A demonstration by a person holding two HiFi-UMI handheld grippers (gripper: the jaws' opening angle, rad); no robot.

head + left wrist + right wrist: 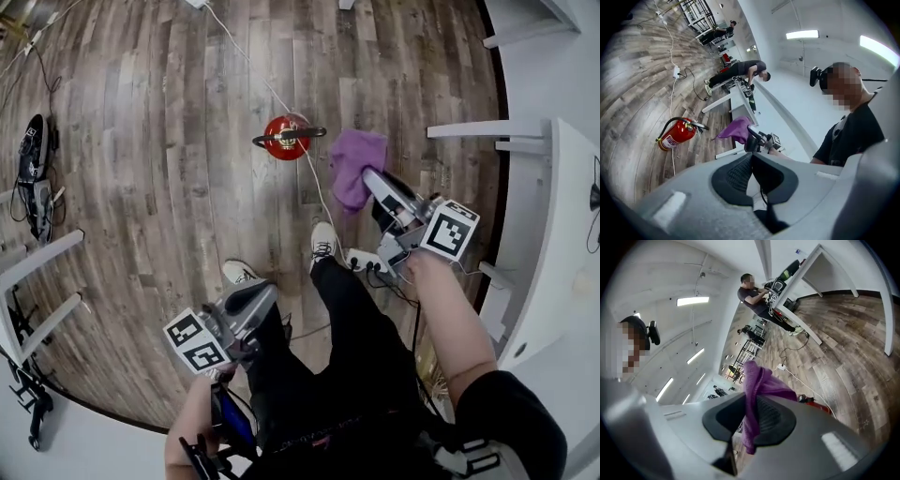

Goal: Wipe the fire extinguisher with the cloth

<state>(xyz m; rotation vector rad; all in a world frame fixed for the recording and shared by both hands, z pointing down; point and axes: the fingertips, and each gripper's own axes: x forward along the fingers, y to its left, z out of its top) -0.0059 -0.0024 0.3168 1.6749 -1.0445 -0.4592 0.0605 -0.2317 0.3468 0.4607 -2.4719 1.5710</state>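
Note:
A red fire extinguisher (286,137) with a black hose stands on the wooden floor ahead of my feet. In the left gripper view the extinguisher (677,135) shows at the left. In the right gripper view only a red sliver of the extinguisher (816,404) shows past the jaw. My right gripper (373,183) is shut on a purple cloth (354,167), which hangs just right of the extinguisher and apart from it. The cloth (754,399) drapes between the right gripper's (751,416) pads. My left gripper (265,291) hangs lower left, shut and empty (751,171).
A white cable (253,66) runs across the floor past the extinguisher to a power strip (361,262) by my shoes (323,244). A white desk (562,234) stands at the right and white frame legs (37,262) at the left. Another person (740,72) bends at a far desk.

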